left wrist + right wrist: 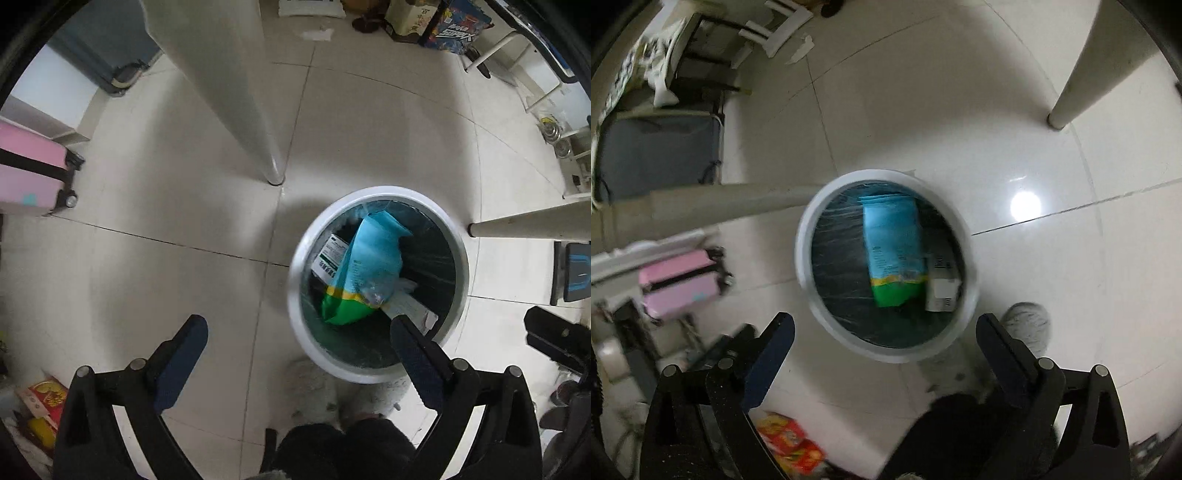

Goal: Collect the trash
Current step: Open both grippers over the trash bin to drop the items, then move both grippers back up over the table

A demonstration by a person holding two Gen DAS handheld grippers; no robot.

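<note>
A round white trash bin (295, 299) with a dark liner stands on the tiled floor. Inside it lie a blue-and-green bag (369, 266), a white printed box (328, 258) and a crumpled clear wrapper (376, 291). My left gripper (299, 328) hangs open above the floor, its right finger over the bin's near rim, nothing between the fingers. In the right wrist view the same bin (805, 258) holds the bag (894, 254) and a white box (942, 288). My right gripper (884, 325) is open and empty just above the bin's near edge.
White table legs (236, 92) (532, 223) stand beside the bin. A pink suitcase (29, 170) is at the left. Boxes (454, 26) sit along the far wall. A red-and-yellow package (790, 439) lies on the floor. A person's dark trouser legs and grey slipper (1030, 325) are close below.
</note>
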